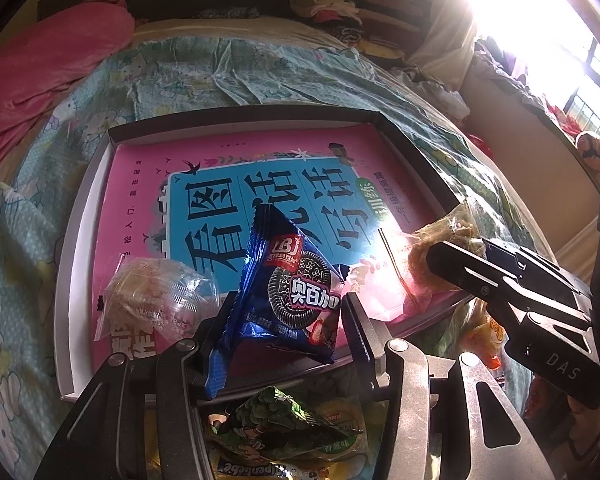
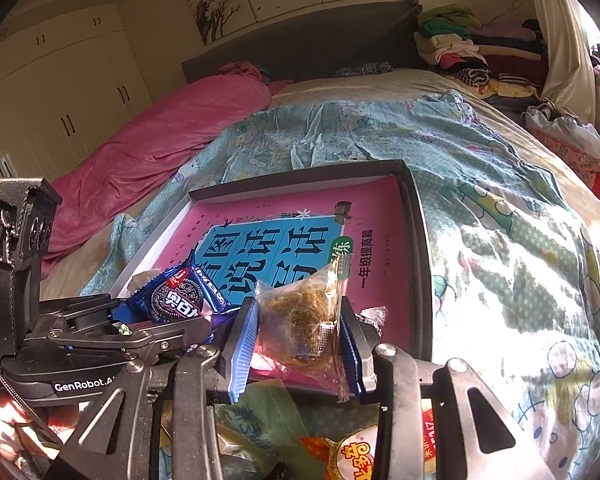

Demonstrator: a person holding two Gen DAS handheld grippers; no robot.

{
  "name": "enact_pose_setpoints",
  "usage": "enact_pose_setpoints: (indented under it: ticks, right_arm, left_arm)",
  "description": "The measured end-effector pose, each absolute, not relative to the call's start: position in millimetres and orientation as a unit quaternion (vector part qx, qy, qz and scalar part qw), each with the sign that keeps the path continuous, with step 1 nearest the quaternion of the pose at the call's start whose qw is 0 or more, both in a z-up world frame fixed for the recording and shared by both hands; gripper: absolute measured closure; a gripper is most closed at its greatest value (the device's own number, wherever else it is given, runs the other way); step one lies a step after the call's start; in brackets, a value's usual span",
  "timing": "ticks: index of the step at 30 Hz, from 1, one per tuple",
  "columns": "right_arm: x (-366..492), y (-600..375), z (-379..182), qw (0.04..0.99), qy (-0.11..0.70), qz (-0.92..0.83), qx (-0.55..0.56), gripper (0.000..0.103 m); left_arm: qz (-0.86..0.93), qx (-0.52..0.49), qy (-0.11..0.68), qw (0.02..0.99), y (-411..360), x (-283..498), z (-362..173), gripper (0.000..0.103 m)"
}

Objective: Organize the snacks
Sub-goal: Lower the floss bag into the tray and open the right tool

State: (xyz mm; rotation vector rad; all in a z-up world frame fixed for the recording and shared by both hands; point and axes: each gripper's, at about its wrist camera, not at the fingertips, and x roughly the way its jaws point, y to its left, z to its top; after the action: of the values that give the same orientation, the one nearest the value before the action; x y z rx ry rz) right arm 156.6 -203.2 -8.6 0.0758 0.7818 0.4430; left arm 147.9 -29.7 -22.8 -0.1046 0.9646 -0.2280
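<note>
Bed: teal quilt covers it, pink blanket at far left, folded clothes far right.
Tray: shallow tray on the quilt, a pink book fills its floor; far half is free.
Near edge: loose snacks lie heaped just below the tray.
In tray: clear packet lies near left.
Left gripper: clamped on blue cookie pack, over tray's near edge.
Right gripper: clamped on clear brown snack, just right of the cookie pack.
</note>
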Motion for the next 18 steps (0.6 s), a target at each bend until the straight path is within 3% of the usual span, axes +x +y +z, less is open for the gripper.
enact_pose_setpoints:
  ticks: [18]
  right_arm:
    - [153.7, -193.5, -11.8, 0.896, 0.383, 0.224, 0.011, 0.064]
  left_arm:
    - [-0.109, -0.051, 0.462, 0.879, -27.3, 146.0, -22.2, 0.051]
